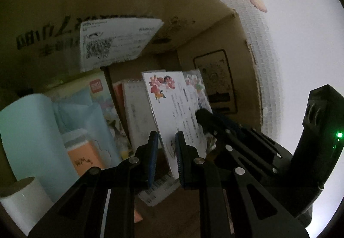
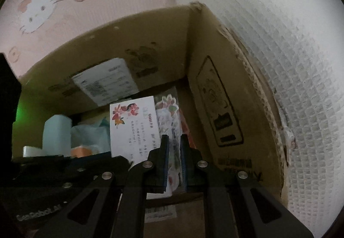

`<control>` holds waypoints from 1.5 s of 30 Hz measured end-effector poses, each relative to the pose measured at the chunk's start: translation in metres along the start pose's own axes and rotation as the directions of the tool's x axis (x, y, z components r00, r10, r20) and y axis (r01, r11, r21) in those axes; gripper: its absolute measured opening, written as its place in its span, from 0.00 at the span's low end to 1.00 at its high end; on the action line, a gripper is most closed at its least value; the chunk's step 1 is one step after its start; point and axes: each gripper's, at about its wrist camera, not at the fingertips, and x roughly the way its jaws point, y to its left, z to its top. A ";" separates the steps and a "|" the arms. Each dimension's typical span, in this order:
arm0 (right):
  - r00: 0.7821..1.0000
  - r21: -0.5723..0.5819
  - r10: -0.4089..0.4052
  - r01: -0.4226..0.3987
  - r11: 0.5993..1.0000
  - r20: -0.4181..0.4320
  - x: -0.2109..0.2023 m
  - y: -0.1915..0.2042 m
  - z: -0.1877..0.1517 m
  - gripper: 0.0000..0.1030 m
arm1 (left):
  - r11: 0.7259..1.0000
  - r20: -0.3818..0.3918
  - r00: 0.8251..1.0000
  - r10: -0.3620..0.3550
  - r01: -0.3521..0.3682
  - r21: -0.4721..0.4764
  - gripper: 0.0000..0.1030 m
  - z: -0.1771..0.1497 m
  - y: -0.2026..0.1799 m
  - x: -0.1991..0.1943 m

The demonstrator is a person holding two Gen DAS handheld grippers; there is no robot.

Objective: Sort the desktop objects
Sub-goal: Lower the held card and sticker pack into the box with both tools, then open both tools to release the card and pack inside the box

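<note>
Pink cartoon-print tablecloth [image 2: 64,29] and a white gridded mat [image 2: 290,65] surround a brown cardboard box [image 2: 150,48], dim inside, a white shipping label [image 1: 116,42] stuck to its far wall; contents, left to right in the left wrist view: white tube [image 1: 23,201], pale blue roll [image 1: 32,130], orange-labelled bottle [image 1: 83,152], pastel paper pack [image 1: 94,104], spiral notepad [image 1: 135,113], all standing near one another on the box floor; item in hand, left: white greeting card [image 1: 172,108] with red flower print, upright and tilted slightly, lower edge between the fingers of the left gripper [image 1: 166,156], jaws drawn close and apparently clamped on it; item in hand, right: clear sticker packet [image 2: 172,130] with floral shapes, just beside the card toward the box's right wall, held edge-on by the right gripper [image 2: 174,162], jaws nearly together on it; step judged: lowering both flat items into the box to stand with the other stationery, near done; handling notes: keep both sheets upright and parallel so they slot in beside the notepad; mind the two tools, which sit close enough to knock; let each bottom edge rest on the floor before parting the jaws, or the thin card will likely topple; release one at a time, the card first against the notepad, then the packet against the card.
</note>
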 end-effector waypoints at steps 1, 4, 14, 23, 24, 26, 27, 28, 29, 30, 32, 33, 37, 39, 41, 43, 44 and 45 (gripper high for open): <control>1.000 0.011 0.000 0.000 1.000 -0.012 0.002 0.000 0.000 0.07 | 1.000 -0.004 1.000 0.010 -0.010 0.001 0.16 0.000 -0.001 0.002; 0.999 0.027 -0.027 0.028 0.999 -0.041 0.009 -0.004 -0.002 0.08 | 0.999 -0.021 0.999 0.043 -0.043 0.005 0.16 -0.001 -0.003 0.008; 0.994 0.041 -0.086 0.089 0.995 -0.068 0.011 -0.013 -0.009 0.08 | 0.999 -0.041 0.999 0.036 -0.036 0.005 0.31 -0.006 -0.003 0.012; 0.992 0.021 -0.052 0.055 0.998 -0.118 0.024 0.003 0.011 0.08 | 1.000 0.015 1.000 0.019 -0.019 0.014 0.31 0.003 -0.003 -0.001; 0.990 0.019 -0.054 0.057 0.998 -0.127 0.026 0.004 0.012 0.08 | 1.000 0.021 1.000 0.017 -0.017 0.017 0.31 0.002 -0.004 -0.005; 0.985 0.027 -0.051 0.056 0.998 -0.167 0.030 0.004 0.016 0.08 | 1.000 0.032 0.999 -0.006 0.006 0.027 0.31 0.001 -0.004 -0.012; 0.981 0.032 -0.042 0.049 0.998 -0.187 0.032 0.004 0.018 0.08 | 0.999 0.039 0.999 -0.015 0.014 0.036 0.31 0.001 -0.005 -0.018; 0.978 0.037 -0.022 0.030 0.999 -0.207 0.034 0.003 0.020 0.08 | 0.999 0.045 0.999 -0.020 0.018 0.047 0.31 0.001 -0.006 -0.024; 0.973 0.042 -0.008 0.019 0.999 -0.232 0.035 0.003 0.021 0.08 | 0.998 0.065 0.998 -0.020 0.015 0.067 0.31 0.000 -0.008 -0.033; 0.969 0.038 -0.007 0.017 0.999 -0.245 0.036 0.004 0.022 0.08 | 0.996 0.078 0.997 -0.017 0.010 0.087 0.31 0.000 -0.010 -0.039; 0.962 -0.005 -0.035 0.035 0.999 -0.272 0.037 0.010 0.023 0.07 | 0.985 0.101 0.995 0.020 -0.037 0.171 0.31 0.003 -0.017 -0.053; 0.960 -0.029 -0.055 0.049 0.998 -0.274 0.036 0.013 0.023 0.07 | 0.978 0.111 0.993 0.034 -0.056 0.200 0.31 0.003 -0.019 -0.058; 0.934 -0.089 -0.082 0.054 0.995 -0.348 0.048 0.024 0.023 0.07 | 0.944 0.172 0.983 0.056 -0.108 0.312 0.31 0.012 -0.024 -0.085; 0.903 -0.118 -0.134 0.093 0.989 -0.407 0.064 0.029 0.024 0.08 | 0.940 0.195 0.979 0.051 -0.113 0.322 0.30 0.018 -0.020 -0.099; 0.881 -0.180 -0.209 0.144 0.973 -0.425 0.078 0.034 0.027 0.08 | 0.941 0.218 0.975 0.029 -0.100 0.322 0.30 0.024 -0.013 -0.109; 0.859 -0.221 -0.252 0.168 0.961 -0.445 0.094 0.039 0.029 0.08 | 0.936 0.226 0.974 -0.002 -0.078 0.342 0.30 0.028 -0.009 -0.124; 0.842 -0.234 -0.264 0.170 0.957 -0.470 0.106 0.042 0.029 0.08 | 0.932 0.228 0.974 -0.010 -0.074 0.356 0.30 0.029 -0.007 -0.129; 0.829 -0.236 -0.260 0.160 0.959 -0.496 0.116 0.045 0.028 0.08 | 0.927 0.233 0.972 -0.014 -0.075 0.367 0.30 0.031 -0.006 -0.134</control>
